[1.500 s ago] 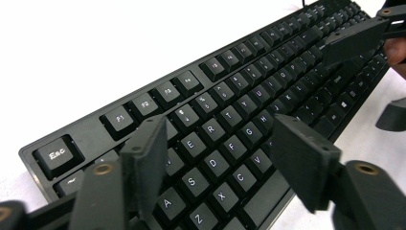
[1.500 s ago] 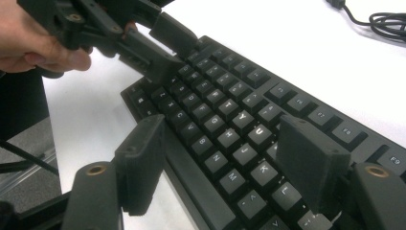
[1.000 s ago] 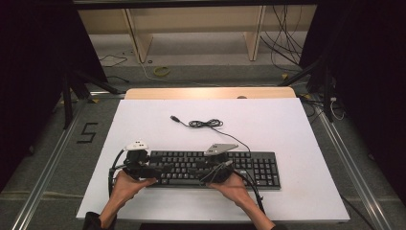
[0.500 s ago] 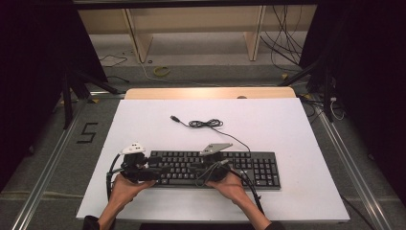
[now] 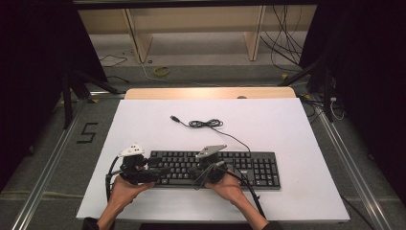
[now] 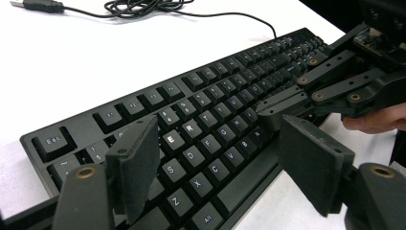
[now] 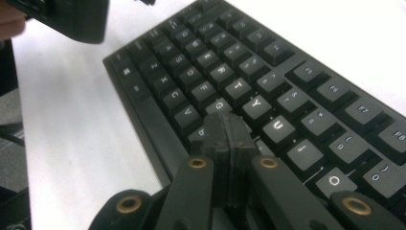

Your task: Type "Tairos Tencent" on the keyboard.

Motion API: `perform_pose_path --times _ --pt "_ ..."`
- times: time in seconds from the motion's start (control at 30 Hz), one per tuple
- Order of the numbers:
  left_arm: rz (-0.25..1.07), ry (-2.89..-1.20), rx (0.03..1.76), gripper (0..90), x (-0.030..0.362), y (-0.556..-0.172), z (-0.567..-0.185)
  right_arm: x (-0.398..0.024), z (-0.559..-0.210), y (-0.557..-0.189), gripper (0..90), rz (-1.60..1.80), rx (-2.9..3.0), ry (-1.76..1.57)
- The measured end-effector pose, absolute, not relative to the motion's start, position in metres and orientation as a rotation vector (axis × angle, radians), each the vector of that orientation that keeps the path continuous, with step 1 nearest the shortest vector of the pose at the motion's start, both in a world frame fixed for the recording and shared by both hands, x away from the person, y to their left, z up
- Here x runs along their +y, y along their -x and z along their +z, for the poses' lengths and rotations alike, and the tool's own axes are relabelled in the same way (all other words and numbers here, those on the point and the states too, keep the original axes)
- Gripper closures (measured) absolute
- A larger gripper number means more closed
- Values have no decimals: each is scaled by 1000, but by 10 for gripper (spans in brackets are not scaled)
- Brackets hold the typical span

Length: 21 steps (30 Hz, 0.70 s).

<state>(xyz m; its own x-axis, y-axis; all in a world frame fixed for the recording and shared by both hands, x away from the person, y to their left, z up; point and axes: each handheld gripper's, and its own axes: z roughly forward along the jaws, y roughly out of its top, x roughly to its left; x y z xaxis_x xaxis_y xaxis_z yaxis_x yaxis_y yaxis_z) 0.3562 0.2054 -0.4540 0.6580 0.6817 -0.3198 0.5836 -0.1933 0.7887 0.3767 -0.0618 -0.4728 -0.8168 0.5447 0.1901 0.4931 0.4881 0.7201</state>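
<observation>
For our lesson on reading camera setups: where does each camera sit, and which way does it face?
High view: above the table, looking forward and down; both forearms, left gripper and right gripper.
Left gripper view: on that gripper, along open jaws over the keyboard.
Right gripper view: on that gripper, jaws just closed, nothing between.
Every view shows the keyboard.

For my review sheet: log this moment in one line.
left hand-held gripper: open over keyboard | right hand-held gripper: just closed, shut, nothing between, tips at keys
</observation>
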Motion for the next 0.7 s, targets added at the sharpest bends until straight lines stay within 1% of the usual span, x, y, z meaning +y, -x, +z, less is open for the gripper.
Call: perform_pose_path --times 0.27,0.7 --pt "125 -1874 989 284 206 -353 -456 -61 -477 -377 900 1211 2669 -931" --pt "123 -1867 996 281 207 -351 -457 -60 -479 -377 900 1205 2677 -922"
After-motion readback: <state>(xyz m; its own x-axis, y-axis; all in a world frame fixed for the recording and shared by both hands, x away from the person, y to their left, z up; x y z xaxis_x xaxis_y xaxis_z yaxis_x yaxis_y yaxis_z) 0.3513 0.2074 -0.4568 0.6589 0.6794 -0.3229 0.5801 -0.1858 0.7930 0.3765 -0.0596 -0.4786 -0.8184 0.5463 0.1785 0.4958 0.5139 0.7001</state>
